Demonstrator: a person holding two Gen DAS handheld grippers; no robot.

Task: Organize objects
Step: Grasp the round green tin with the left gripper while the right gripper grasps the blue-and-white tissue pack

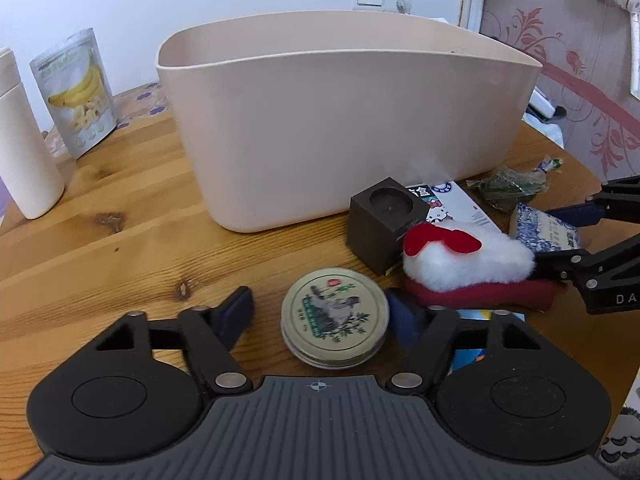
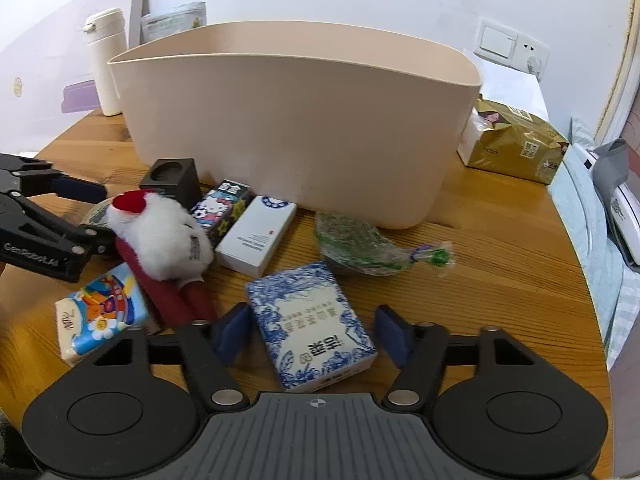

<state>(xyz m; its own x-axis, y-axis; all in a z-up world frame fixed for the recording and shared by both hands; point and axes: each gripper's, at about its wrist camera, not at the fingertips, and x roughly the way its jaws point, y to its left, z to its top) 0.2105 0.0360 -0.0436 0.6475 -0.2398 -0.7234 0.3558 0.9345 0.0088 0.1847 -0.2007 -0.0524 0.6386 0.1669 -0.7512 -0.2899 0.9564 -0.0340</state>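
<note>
Left wrist view: the left gripper (image 1: 320, 312) has its jaws spread apart, with the round tin (image 1: 335, 317) lying flat on the table (image 1: 120, 216) between the two pads. The right pad sits just beside the tin's rim; the left pad stands apart from it. The tin is centred on the gripper axis, at 12 o'clock from the tool body, so closing should be enough to seat it. The bin (image 1: 344, 120) stands farther along the same 12 o'clock line, well beyond the tin. A dark cube (image 1: 384, 224) and a plush toy (image 1: 464, 256) lie at about 1 to 2 o'clock; the right gripper (image 1: 576, 236) enters from 3 o'clock around a blue-patterned box (image 1: 540, 228). Right wrist view: the right gripper (image 2: 316, 332) is likewise spread wide, straddling the blue-patterned box (image 2: 312, 324) without touching it on either side. The box's long axis runs roughly from 11 to 5 o'clock, slightly skewed to the finger line, so the pads would meet its long sides. The bin (image 2: 296, 120) stands at 12 o'clock beyond a wrapped green packet (image 2: 360, 244). The left gripper (image 2: 60, 216) shows at 9 to 10 o'clock, nearest the tin, which is mostly hidden here behind the plush toy (image 2: 168, 232). Judgement: each arm is nearest its own item; both are pre-grasp.
</note>
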